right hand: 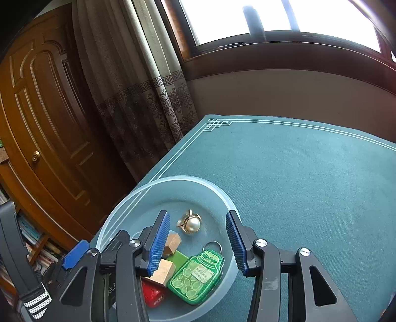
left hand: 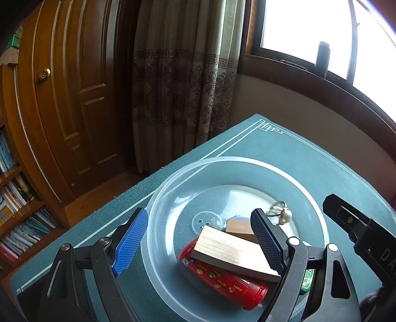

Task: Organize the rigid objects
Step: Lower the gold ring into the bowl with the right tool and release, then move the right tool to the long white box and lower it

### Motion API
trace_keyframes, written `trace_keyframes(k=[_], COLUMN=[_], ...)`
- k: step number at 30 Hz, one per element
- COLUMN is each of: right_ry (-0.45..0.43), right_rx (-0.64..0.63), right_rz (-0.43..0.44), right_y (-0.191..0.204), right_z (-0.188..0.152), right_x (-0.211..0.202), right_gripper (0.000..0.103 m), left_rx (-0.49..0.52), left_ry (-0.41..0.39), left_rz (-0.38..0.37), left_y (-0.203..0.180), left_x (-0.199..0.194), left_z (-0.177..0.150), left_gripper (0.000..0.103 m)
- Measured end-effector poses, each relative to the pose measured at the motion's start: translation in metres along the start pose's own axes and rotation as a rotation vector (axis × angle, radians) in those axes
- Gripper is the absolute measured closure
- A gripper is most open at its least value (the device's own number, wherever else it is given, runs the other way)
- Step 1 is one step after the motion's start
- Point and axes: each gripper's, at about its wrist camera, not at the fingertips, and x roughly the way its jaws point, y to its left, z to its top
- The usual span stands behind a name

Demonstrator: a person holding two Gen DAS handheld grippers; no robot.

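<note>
On the teal worktop (right hand: 309, 173), near its corner by the curtain: one clear plastic bowl (right hand: 123, 205), round, shallow, holding all items listed. Item one: pearl ring (right hand: 190, 224), gold band, lying on the bowl floor toward the far side, apart from the rest. Item two: small wooden block (right hand: 173, 242), pale, just beside a green block (right hand: 178, 258) of which only one face shows. Item three: larger wooden block (left hand: 230, 250), flat, resting tilted across the red cylinder (left hand: 222, 280), which lies on its side with printed marks along its length. Item four: green bottle-shaped keychain (right hand: 196, 276), translucent, leaf pattern, metal ring at its neck, lying flat against the near wall of the bowl and touching the blocks. Left tongs (left hand: 200, 242): spread wide over the bowl, blue pads either side of the blocks, grasping nothing; whether the right-hand pad touches the larger block cannot be told from this angle. Right tongs (right hand: 198, 242): likewise released, hanging above the bowl with the ring and keychain seen between the pads, nothing gripped. Surroundings: patterned curtain (right hand: 138, 99), wooden door (right hand: 44, 111), window (right hand: 272, 17) behind the worktop, bookshelf (left hand: 17, 210) at left.
</note>
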Motion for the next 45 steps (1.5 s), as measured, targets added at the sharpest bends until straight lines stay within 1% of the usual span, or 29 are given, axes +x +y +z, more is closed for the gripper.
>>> trace_keyframes(k=[9, 15, 21, 25, 35, 45], right_ry=[0.002, -0.004, -0.028, -0.036, -0.065, -0.074], right_rx=[0.033, 0.020, 0.039, 0.033, 0.030, 0.085], right_rz=[-0.052, -0.128, -0.171, -0.216, -0.298, -0.367], right_y=[-0.016, -0.023, -0.035, -0.042, -0.053, -0.076], right_z=[-0.028, -0.047, -0.062, -0.076, -0.095, -0.114], right_x=[-0.016, -0.028, -0.044, -0.054, -0.078, -0.105], right_gripper=[0.053, 0.053, 0.053, 0.053, 0.053, 0.053], left_rx=[0.041, 0.062, 0.099, 0.107, 0.150, 0.207], left_ry=[0.005, -0.001, -0.009, -0.020, -0.028, -0.040], left_rz=[-0.022, -0.037, -0.057, -0.072, -0.105, -0.132], left_y=[-0.011, -0.017, -0.025, -0.027, -0.039, -0.055], left_x=[-0.001, -0.003, -0.005, -0.008, -0.015, -0.024], left_z=[-0.004, -0.006, -0.009, -0.010, -0.016, -0.025], left_gripper=[0.017, 0.017, 0.017, 0.017, 0.017, 0.017])
